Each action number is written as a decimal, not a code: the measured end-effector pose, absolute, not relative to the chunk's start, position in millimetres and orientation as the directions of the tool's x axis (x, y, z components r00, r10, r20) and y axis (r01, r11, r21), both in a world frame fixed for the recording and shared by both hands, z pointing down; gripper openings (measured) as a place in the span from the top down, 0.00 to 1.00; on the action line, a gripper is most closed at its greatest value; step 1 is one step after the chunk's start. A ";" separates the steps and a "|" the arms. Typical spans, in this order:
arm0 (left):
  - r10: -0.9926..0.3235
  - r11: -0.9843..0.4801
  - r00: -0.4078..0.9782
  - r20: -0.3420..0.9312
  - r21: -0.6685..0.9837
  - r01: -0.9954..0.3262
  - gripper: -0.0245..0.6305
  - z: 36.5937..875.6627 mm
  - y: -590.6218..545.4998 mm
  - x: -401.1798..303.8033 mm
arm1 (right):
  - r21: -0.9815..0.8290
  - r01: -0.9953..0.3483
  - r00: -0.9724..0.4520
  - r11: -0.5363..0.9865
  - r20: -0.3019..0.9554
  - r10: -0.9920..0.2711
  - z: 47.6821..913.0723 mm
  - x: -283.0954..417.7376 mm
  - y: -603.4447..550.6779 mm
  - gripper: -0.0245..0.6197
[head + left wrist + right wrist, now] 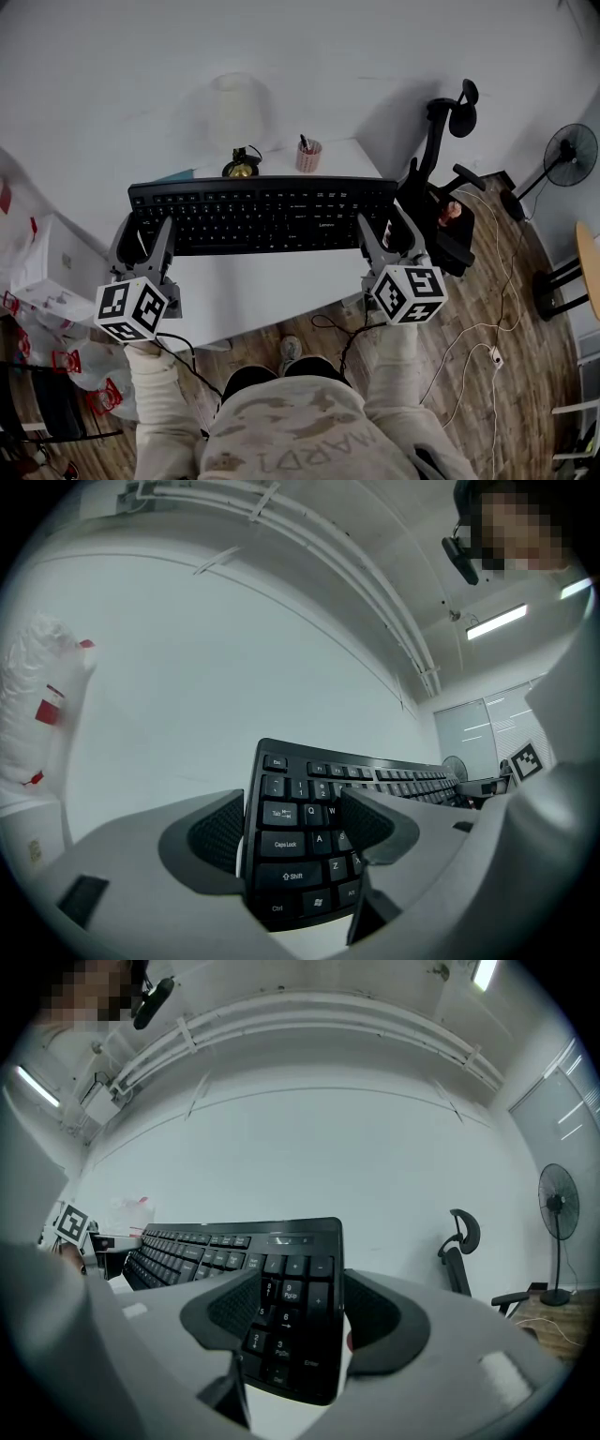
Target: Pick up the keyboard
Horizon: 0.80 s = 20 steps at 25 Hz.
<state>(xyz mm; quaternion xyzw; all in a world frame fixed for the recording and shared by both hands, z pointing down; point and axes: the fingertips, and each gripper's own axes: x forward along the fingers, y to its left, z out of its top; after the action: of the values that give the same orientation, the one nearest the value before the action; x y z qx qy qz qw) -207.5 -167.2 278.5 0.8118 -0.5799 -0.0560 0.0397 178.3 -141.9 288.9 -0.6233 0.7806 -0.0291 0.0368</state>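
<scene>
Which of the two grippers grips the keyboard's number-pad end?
The right gripper: its jaws clamp the keyboard end with the PgUp, 6 and Enter keys. The left gripper holds the Esc, Tab and Caps Lock end.

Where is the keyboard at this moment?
In the head view the keyboard is mid-frame over the white desk, its ends clamped by the left gripper and the right gripper, the pen cup just beyond it.

Long black keyboard (262,214), level, keys up
</scene>
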 end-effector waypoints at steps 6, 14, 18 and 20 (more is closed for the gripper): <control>-0.942 -0.334 0.329 -0.061 0.126 -0.934 0.48 272.1 -165.5 -208.2 | -0.084 -0.973 -0.213 0.216 -0.037 -0.976 281.7 177.4 -137.8 0.53; -0.939 -0.341 0.333 -0.080 0.126 -0.931 0.48 268.1 -147.1 -220.4 | -0.070 -0.974 -0.210 0.214 -0.057 -0.976 275.1 164.9 -118.1 0.53; -0.939 -0.343 0.336 -0.079 0.122 -0.931 0.48 254.8 -152.8 -216.1 | -0.074 -0.975 -0.208 0.212 -0.059 -0.976 263.7 169.4 -123.9 0.53; -0.939 -0.343 0.336 -0.079 0.120 -0.932 0.48 253.2 -155.4 -214.0 | -0.076 -0.974 -0.208 0.212 -0.060 -0.976 263.1 171.4 -126.6 0.53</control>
<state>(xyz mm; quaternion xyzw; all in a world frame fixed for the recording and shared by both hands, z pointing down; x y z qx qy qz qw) -214.0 -155.4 253.2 0.8168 -0.5725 -0.0668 0.0265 171.4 -126.6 263.1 -0.6277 0.7769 -0.0108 0.0474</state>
